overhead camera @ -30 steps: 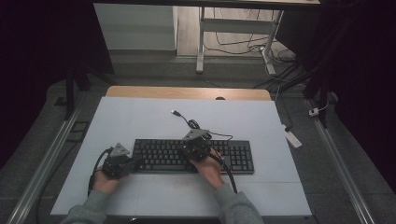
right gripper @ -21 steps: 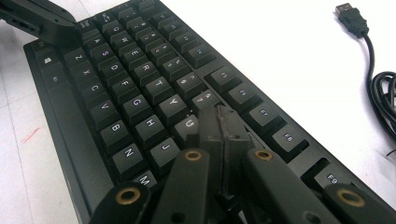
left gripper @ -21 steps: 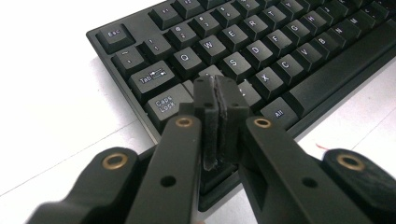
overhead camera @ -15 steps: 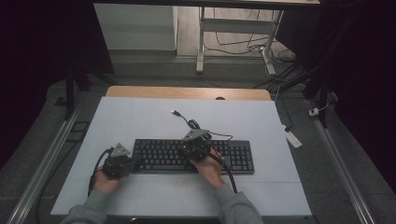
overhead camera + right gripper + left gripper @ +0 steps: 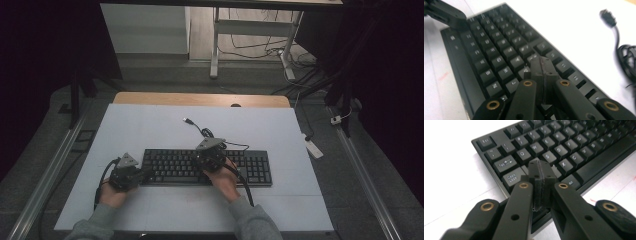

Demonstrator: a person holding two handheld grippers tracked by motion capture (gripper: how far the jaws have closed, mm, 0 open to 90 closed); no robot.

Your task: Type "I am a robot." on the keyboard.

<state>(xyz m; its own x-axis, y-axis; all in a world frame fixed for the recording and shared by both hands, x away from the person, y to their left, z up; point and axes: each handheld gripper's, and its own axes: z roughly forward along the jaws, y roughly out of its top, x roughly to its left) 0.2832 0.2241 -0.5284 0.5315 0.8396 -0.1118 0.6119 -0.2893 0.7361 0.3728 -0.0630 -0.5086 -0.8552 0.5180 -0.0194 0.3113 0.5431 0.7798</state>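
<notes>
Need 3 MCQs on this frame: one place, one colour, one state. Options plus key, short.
1. Where is the left gripper?
A. at the left end of the black full-size keyboard
B. by the cable's plug
C. off the table

2. What colour is the table top?
A. green
B. white
C. red

3. How do the right gripper's jaws stand?
A. wide open
B. shut on a cable
C. shut, empty, over the keys

Key: 1 A, its tips sit above the keys near Caps Lock; 2 B, bare surface shows white; 3 C, pads meet with nothing between.
</notes>
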